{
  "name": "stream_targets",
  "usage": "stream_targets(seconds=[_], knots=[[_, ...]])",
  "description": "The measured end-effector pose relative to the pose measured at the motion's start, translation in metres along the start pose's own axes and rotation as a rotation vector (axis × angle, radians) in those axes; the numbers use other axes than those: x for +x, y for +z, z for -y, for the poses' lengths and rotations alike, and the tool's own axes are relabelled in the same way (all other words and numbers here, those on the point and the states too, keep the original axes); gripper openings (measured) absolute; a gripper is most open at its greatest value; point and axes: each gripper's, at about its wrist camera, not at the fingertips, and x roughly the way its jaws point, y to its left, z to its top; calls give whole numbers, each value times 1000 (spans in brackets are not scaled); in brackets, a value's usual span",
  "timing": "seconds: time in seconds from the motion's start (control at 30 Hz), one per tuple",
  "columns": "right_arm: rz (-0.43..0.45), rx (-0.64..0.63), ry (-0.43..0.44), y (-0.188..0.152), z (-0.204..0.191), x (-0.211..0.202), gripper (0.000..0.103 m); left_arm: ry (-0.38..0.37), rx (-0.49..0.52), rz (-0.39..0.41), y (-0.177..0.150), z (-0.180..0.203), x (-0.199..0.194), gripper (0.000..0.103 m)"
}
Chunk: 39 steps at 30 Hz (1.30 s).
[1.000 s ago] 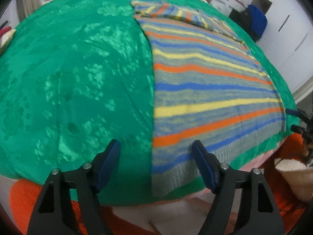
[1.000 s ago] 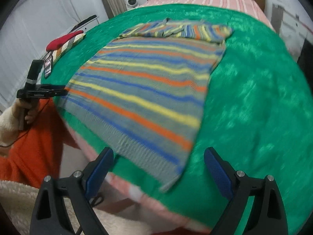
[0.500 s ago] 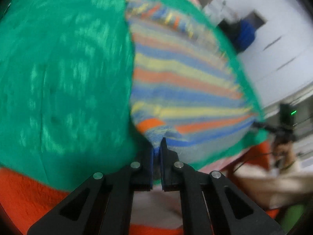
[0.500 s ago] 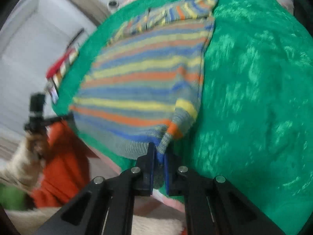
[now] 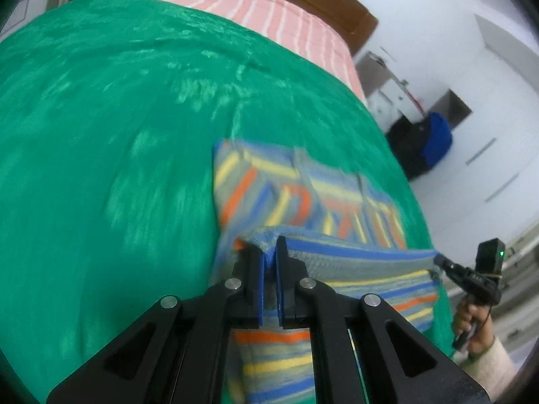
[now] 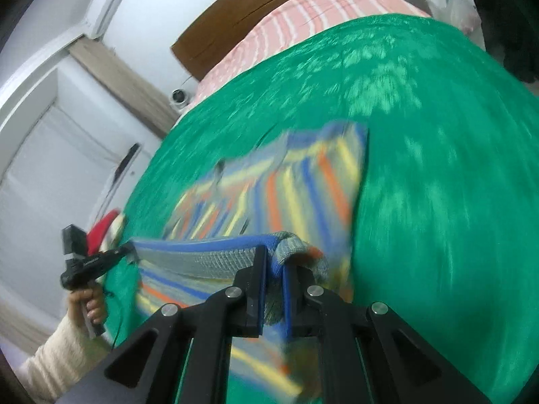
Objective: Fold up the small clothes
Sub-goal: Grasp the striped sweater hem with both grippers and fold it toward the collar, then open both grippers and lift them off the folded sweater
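Observation:
A striped knit sweater (image 5: 303, 202), grey with blue, yellow and orange bands, lies on the green blanket (image 5: 118, 118). My left gripper (image 5: 268, 259) is shut on the hem's left corner and holds it raised above the sweater's far part. My right gripper (image 6: 274, 262) is shut on the hem's right corner (image 6: 289, 245). The hem (image 6: 202, 256) stretches taut between the two grippers, lifted over the sweater's body (image 6: 286, 181). The other gripper shows at the frame edge in each view, the right one (image 5: 471, 276) and the left one (image 6: 91, 262).
The green blanket covers a bed with a pink striped sheet (image 5: 269, 17) and a wooden headboard (image 6: 235, 23). A red item (image 6: 104, 225) lies at the blanket's left edge. A dark blue bag (image 5: 427, 141) stands by the white cabinets on the right.
Both grippers shut on the hem corners at the near edge, then lifted the hem and carried it forward over the sweater toward its far end.

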Motion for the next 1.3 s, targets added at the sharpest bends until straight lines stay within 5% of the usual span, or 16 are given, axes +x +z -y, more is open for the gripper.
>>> stream_targets(seconds=[0.1, 0.17, 0.2, 0.27, 0.43, 0.5, 0.6, 0.77, 0.8, 0.83, 0.87, 0.9, 1.1, 1.17, 1.23, 1.3], knots=[[36, 29, -41, 46, 18, 34, 8, 48, 12, 35, 32, 6, 37, 6], [69, 68, -17, 72, 35, 58, 12, 125, -9, 10, 51, 1, 69, 21], [75, 90, -35, 81, 43, 70, 25, 189, -42, -13, 56, -7, 81, 39], [117, 148, -122, 90, 59, 81, 39, 198, -88, 23, 55, -23, 74, 47], [152, 70, -100, 75, 50, 45, 39, 133, -30, 62, 15, -36, 21, 55], [91, -27, -82, 61, 32, 30, 39, 76, 50, 14, -14, -25, 8, 64], [-34, -119, -69, 20, 8, 14, 46, 114, 144, -25, -60, -11, -2, 66], [-157, -180, -116, -49, -7, 11, 52, 181, 145, -69, -95, -5, 12, 59], [-187, -172, -128, -56, -4, 17, 51, 187, 142, -61, -96, -3, 13, 42], [-206, -152, -129, -57, 4, 21, 46, 189, 140, -67, -98, 0, 13, 5], [-225, -124, -133, -59, 8, 27, 13, 196, 136, -84, -96, 1, 17, 6], [-234, -98, -155, -59, 11, 29, 7, 207, 130, -85, -96, 0, 14, 5], [-258, -90, -217, -56, 23, 34, 7, 271, 191, -89, -98, 4, 20, 5], [-226, -72, -210, -55, 24, 35, 7, 298, 203, -70, -102, 6, 14, 13], [-176, -46, -195, -58, 25, 24, 22, 305, 177, -54, -109, 7, -4, 34], [-93, -45, -207, -65, 25, 0, 54, 331, 191, 8, -124, 10, -32, 68]])
